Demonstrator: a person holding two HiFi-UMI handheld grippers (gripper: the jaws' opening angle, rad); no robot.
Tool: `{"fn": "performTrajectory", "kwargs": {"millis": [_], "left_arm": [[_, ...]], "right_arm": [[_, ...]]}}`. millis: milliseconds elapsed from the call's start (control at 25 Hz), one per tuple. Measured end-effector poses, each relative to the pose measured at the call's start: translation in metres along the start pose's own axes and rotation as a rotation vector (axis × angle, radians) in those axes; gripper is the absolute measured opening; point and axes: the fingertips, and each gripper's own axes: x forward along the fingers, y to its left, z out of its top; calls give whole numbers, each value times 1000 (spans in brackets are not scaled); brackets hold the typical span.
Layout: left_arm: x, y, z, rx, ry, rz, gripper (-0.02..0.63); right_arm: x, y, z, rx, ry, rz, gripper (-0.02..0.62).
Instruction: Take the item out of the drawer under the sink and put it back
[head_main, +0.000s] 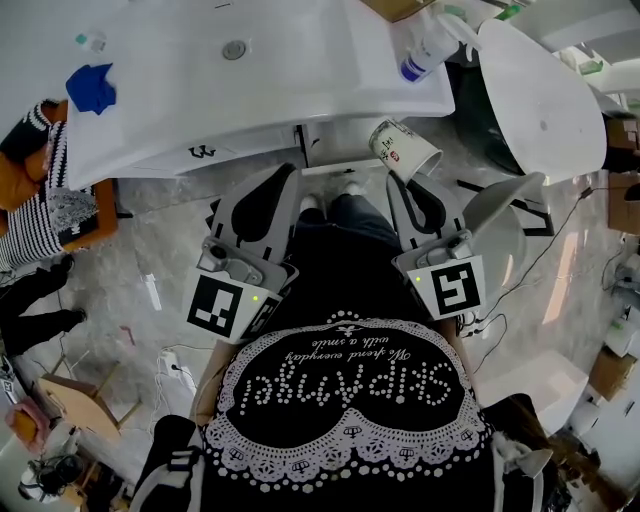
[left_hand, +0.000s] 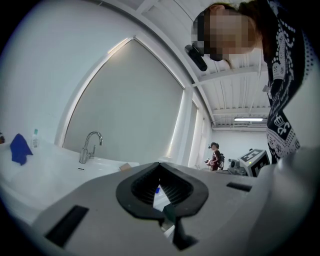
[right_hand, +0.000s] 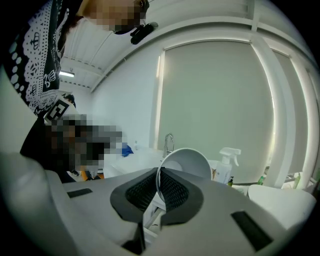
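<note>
A white paper cup (head_main: 405, 150) with coloured print hangs tilted in front of the sink cabinet, mouth toward me. My right gripper (head_main: 399, 177) is shut on the cup's rim; in the right gripper view one pad sits inside the cup (right_hand: 185, 162) and one outside, the gripper (right_hand: 159, 192) pinching the wall. To its left my left gripper (head_main: 288, 172) is level and shut with nothing in it, and its own view shows only the gripper (left_hand: 162, 196) and the basin behind. The white cabinet front (head_main: 330, 146) under the sink (head_main: 250, 85) lies just beyond both grippers.
A blue cloth (head_main: 92, 87) and a spray bottle (head_main: 430, 50) sit on the sink counter, and a faucet (left_hand: 90, 145) stands at its back. A white rounded fixture (head_main: 550, 95) stands at the right. A person in stripes (head_main: 40, 200) is at the left, with a wooden stool (head_main: 80, 400) near them.
</note>
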Motion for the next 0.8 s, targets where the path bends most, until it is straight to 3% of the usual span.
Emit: {"fn": "performTrajectory", "kwargs": {"millis": [800], "left_arm": [[1, 0, -1, -14, 20, -21, 5]], "right_arm": [[2, 4, 0, 13, 8, 5, 26]]}}
